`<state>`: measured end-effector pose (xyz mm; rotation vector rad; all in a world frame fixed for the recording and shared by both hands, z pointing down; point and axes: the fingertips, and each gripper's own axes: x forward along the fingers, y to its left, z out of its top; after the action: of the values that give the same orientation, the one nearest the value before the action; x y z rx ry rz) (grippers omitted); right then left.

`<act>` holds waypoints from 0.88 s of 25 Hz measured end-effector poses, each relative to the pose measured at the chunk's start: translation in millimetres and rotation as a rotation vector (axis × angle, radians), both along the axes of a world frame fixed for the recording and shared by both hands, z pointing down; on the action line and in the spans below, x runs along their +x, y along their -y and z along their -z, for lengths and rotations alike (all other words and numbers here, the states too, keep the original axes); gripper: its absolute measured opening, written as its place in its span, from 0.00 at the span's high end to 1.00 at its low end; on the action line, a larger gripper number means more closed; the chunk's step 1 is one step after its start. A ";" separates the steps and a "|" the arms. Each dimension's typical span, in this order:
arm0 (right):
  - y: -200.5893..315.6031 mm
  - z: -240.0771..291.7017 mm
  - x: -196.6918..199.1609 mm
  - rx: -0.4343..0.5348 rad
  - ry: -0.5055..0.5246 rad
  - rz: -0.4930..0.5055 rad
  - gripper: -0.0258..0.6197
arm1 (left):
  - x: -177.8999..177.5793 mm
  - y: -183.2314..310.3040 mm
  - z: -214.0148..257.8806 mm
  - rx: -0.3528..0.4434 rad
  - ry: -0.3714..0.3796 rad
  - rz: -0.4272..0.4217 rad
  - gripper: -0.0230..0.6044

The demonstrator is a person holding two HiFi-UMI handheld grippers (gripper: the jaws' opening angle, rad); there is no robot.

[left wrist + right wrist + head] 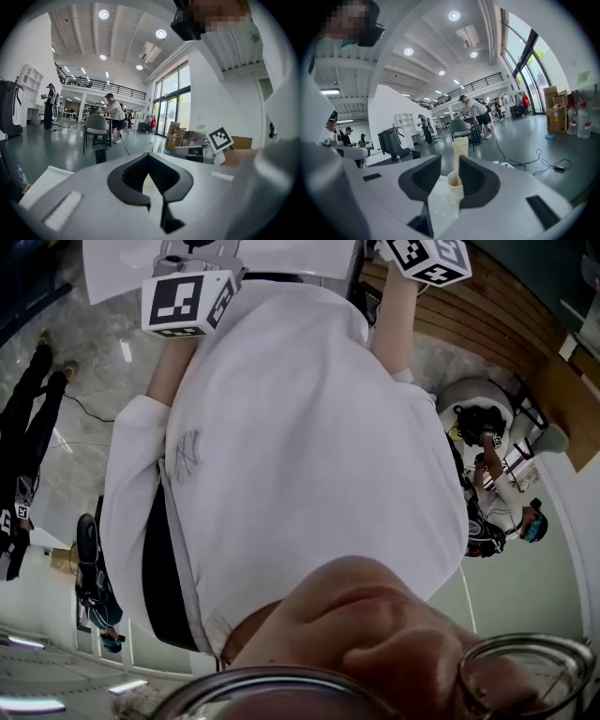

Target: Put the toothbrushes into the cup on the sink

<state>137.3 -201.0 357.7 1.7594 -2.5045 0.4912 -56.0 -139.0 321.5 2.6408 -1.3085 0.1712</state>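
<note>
No toothbrush shows in any view. In the right gripper view, a small pale cup with a brownish inside stands on a white surface between the jaws of my right gripper. The cup sits close against the right-hand jaw, and the left-hand jaw stands apart from it. A taller cream cup rises just beyond the tips. My left gripper has its black jaws meeting at the tips with nothing in them. The head view gives only the marker cubes of the left and right grippers, in front of a person's white shirt.
A large hall lies beyond: a green chair, cardboard boxes, cables on the floor, water bottles, and people standing at desks. The other gripper's marker cube is at the right of the left gripper view.
</note>
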 end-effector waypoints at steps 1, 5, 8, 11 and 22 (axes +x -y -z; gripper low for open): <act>-10.1 7.9 2.4 0.004 -0.002 -0.007 0.79 | -0.6 -3.4 0.5 -0.001 -0.003 -0.006 0.95; -51.7 32.6 14.3 0.012 -0.013 -0.040 0.88 | -5.4 -16.3 2.4 -0.009 -0.018 -0.002 0.95; -73.6 58.1 21.5 0.045 -0.016 -0.054 0.92 | -5.0 -24.1 4.4 -0.007 -0.019 -0.003 0.95; -95.9 80.5 23.9 0.078 -0.014 -0.063 0.93 | -3.5 -31.5 7.2 -0.001 -0.022 -0.013 0.95; -149.3 76.9 7.9 0.044 0.007 -0.029 0.94 | -14.0 -37.6 19.2 0.028 -0.031 -0.023 0.95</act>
<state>145.2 -51.7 280.8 1.8153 -2.5165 0.4484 -70.0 -101.4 302.3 2.6715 -1.2802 0.1158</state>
